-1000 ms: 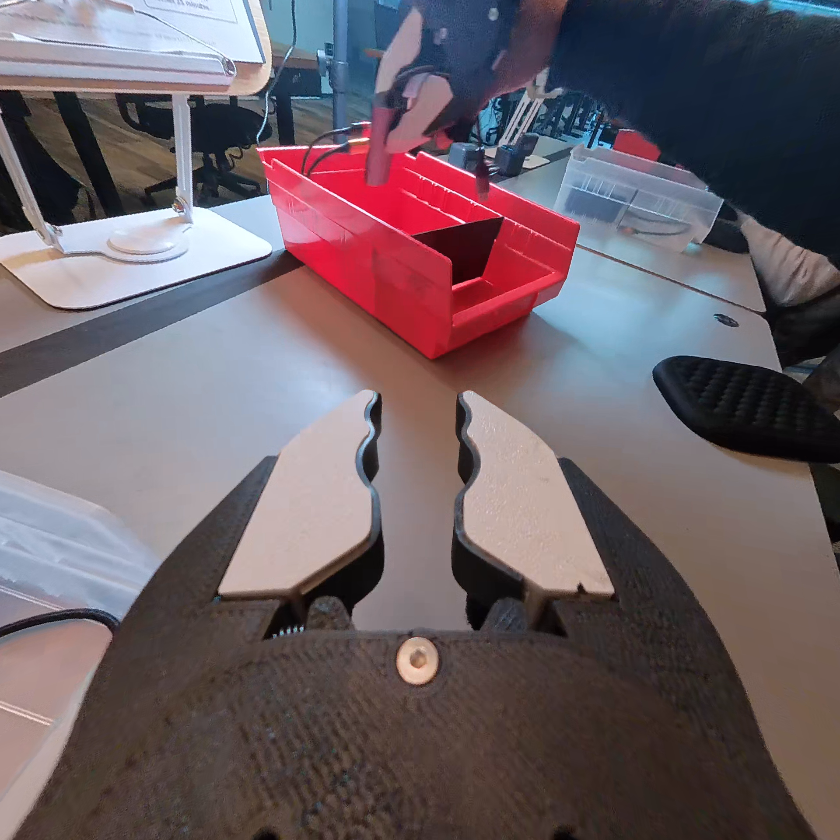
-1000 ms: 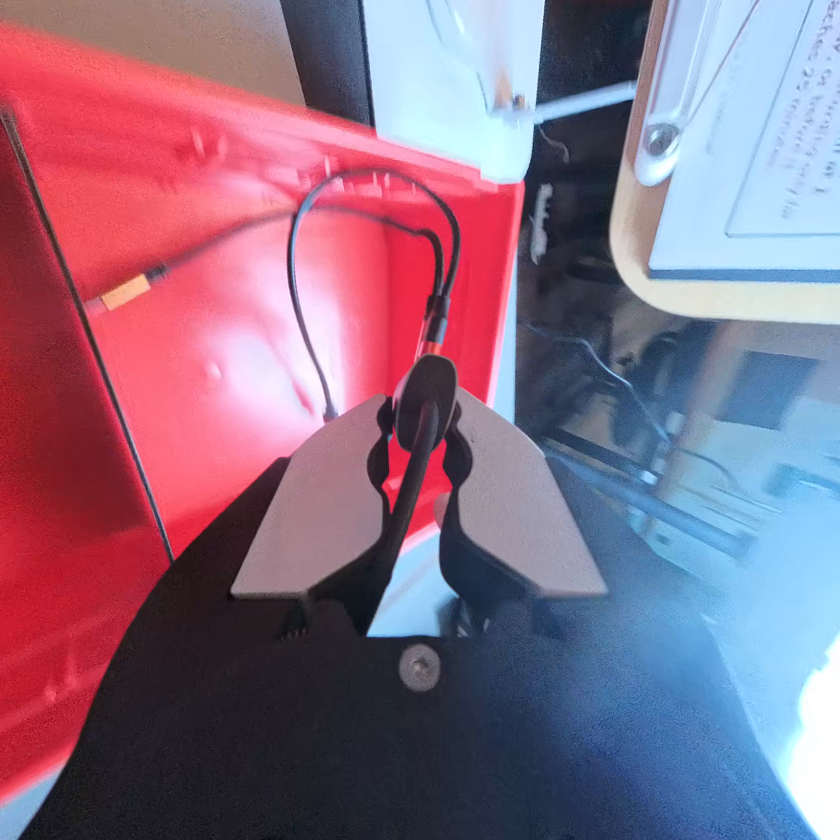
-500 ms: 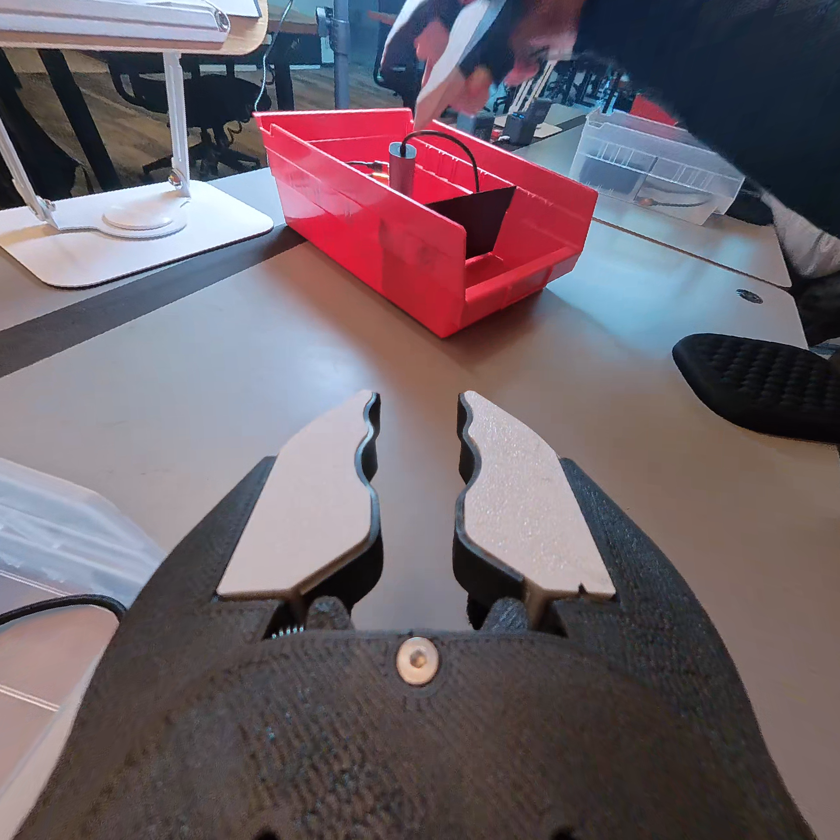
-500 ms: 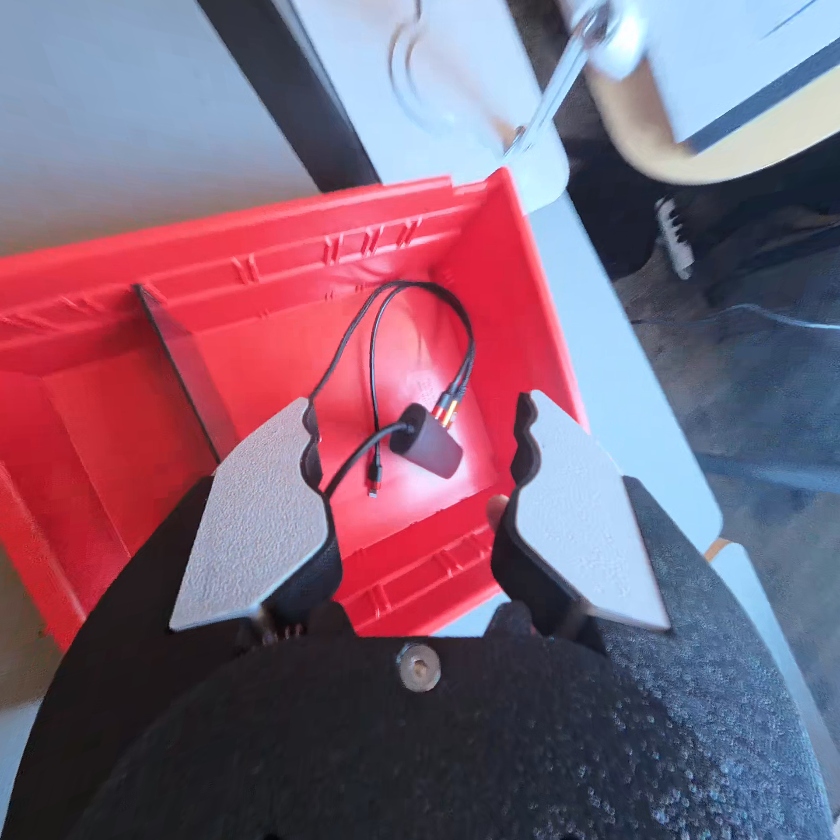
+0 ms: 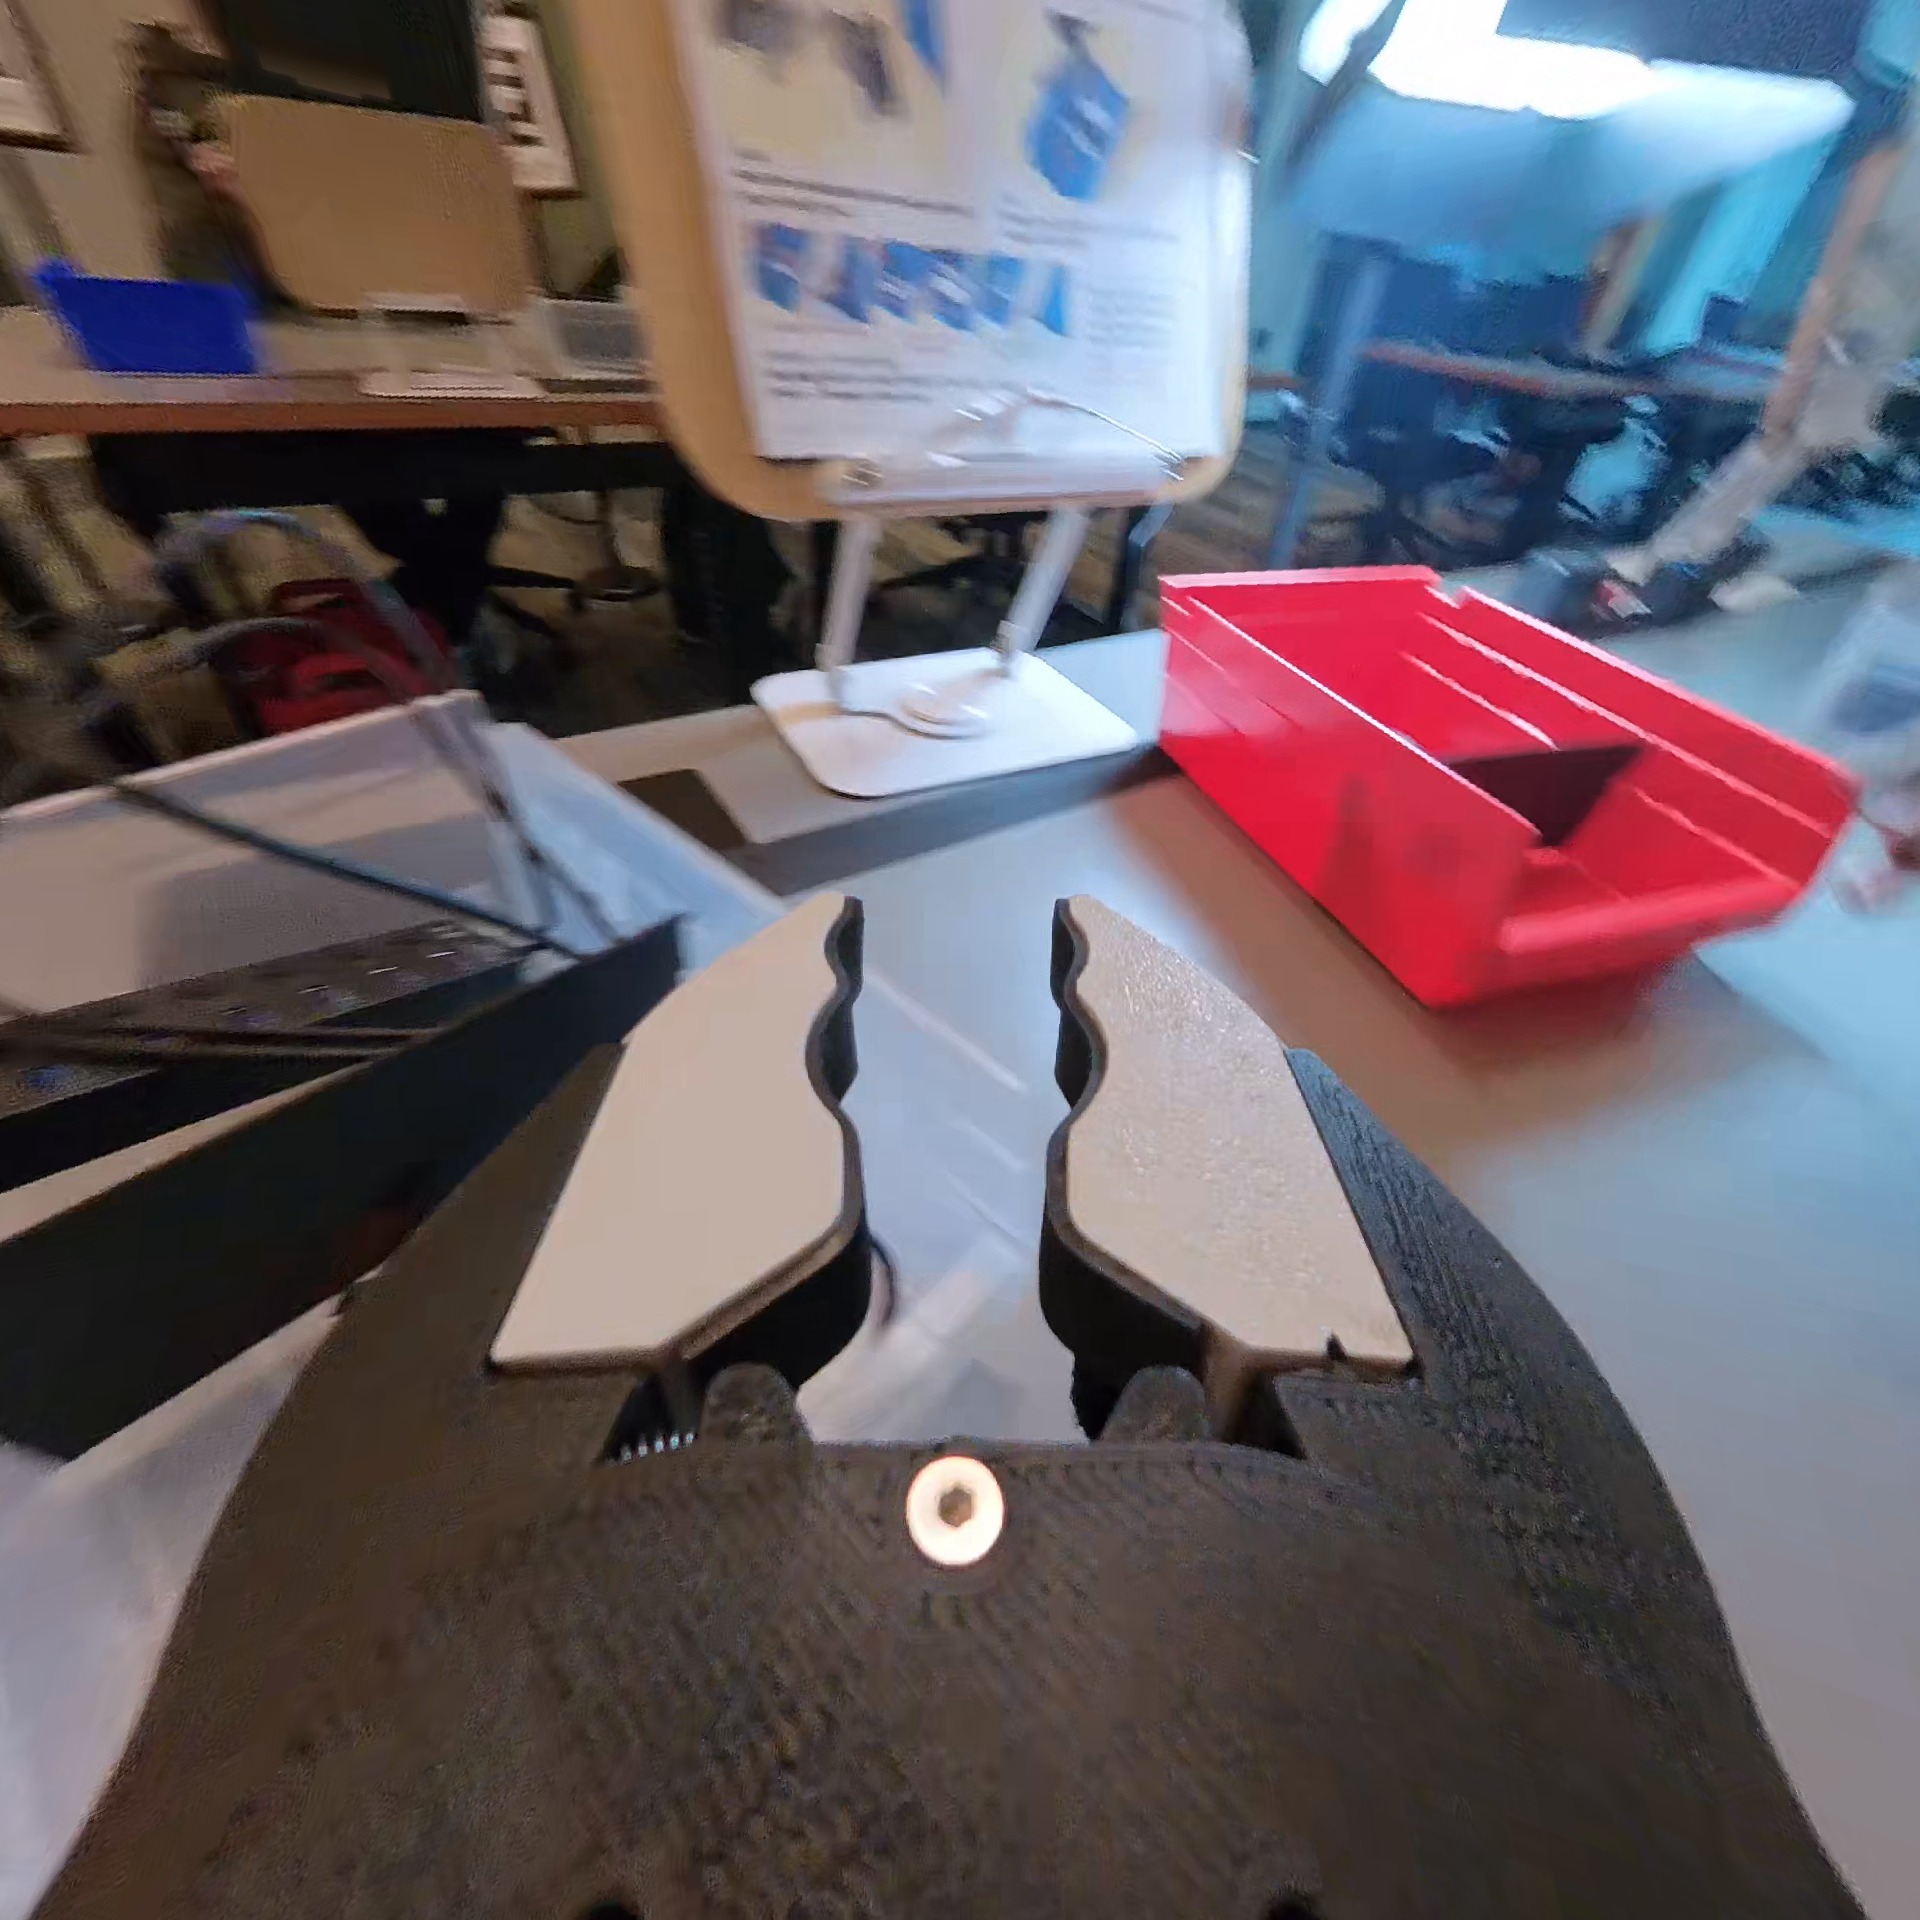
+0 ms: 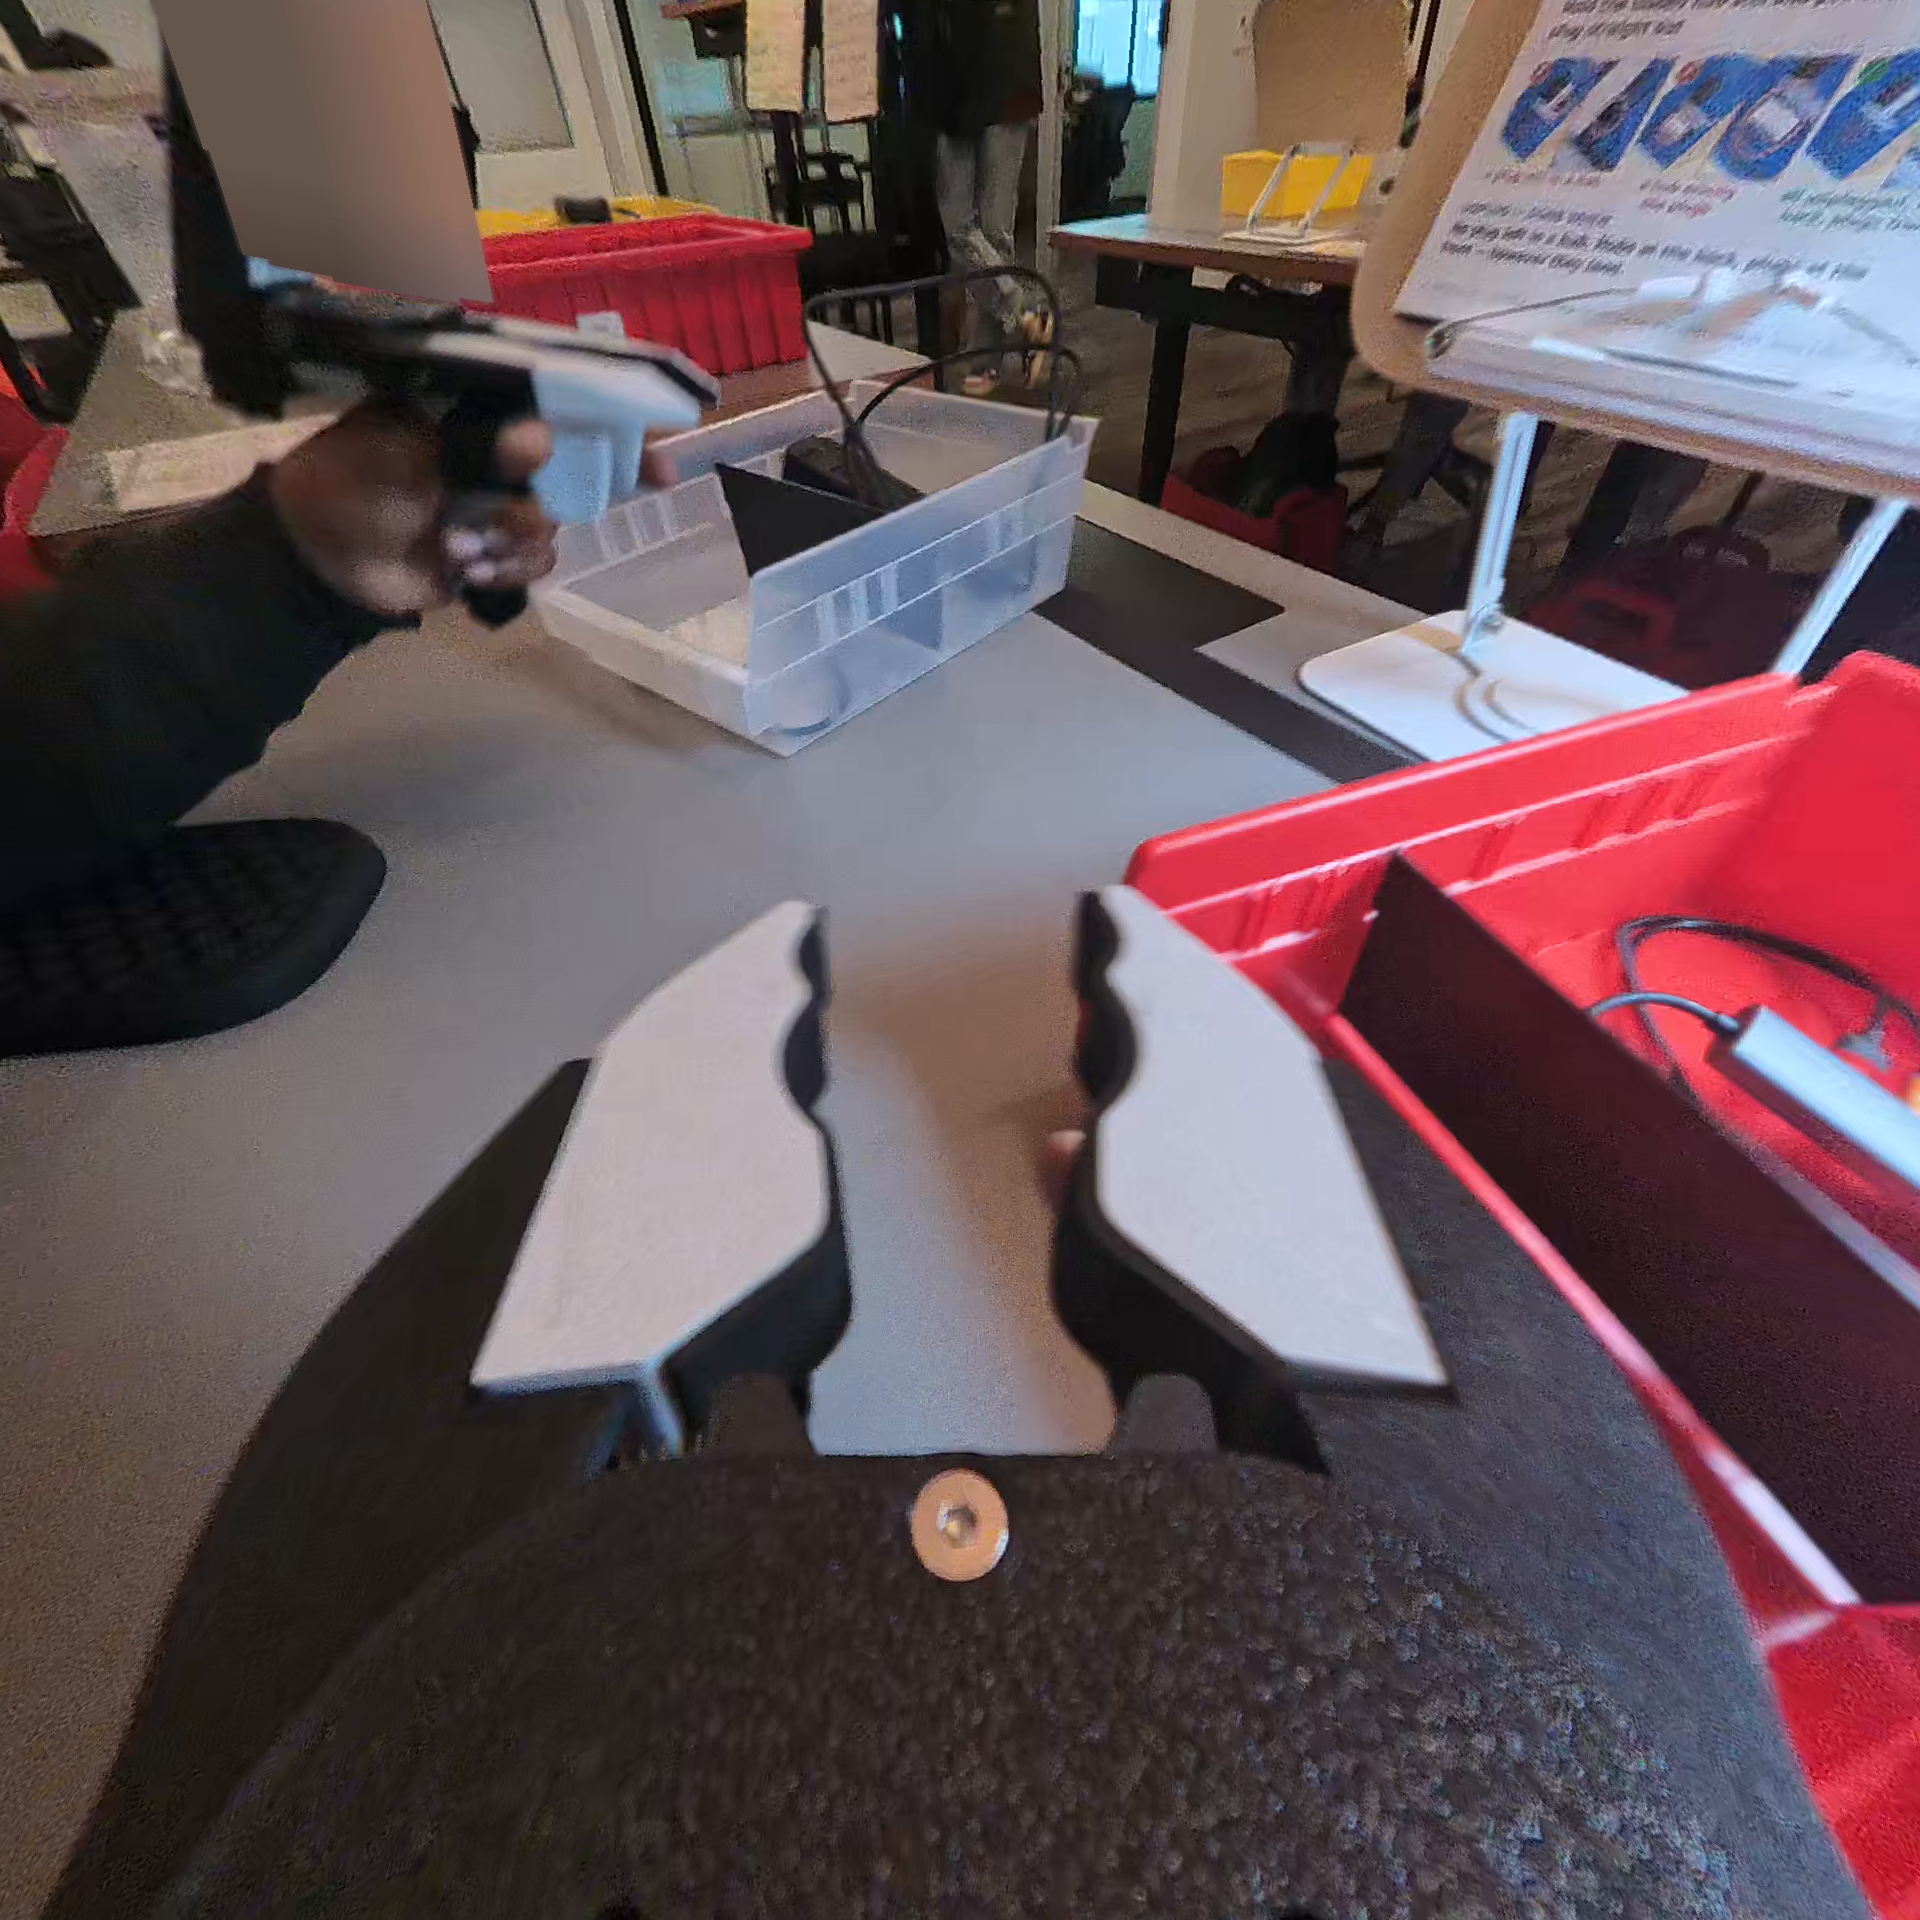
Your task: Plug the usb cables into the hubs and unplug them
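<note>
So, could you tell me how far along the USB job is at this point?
Done: one grey hub with its cables lies in the red bin. In hand: nothing; right gripper and left gripper are both open and empty. Left: the black hub in the clear bin.

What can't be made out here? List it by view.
- Grey hub in the red plastic bin, right wrist view: far end cut off by the black divider and the frame edge.
- Clear plastic bin, left wrist view: contents lost in motion blur.
- Red bin's rear compartment, left wrist view: hidden behind its near wall.
</note>
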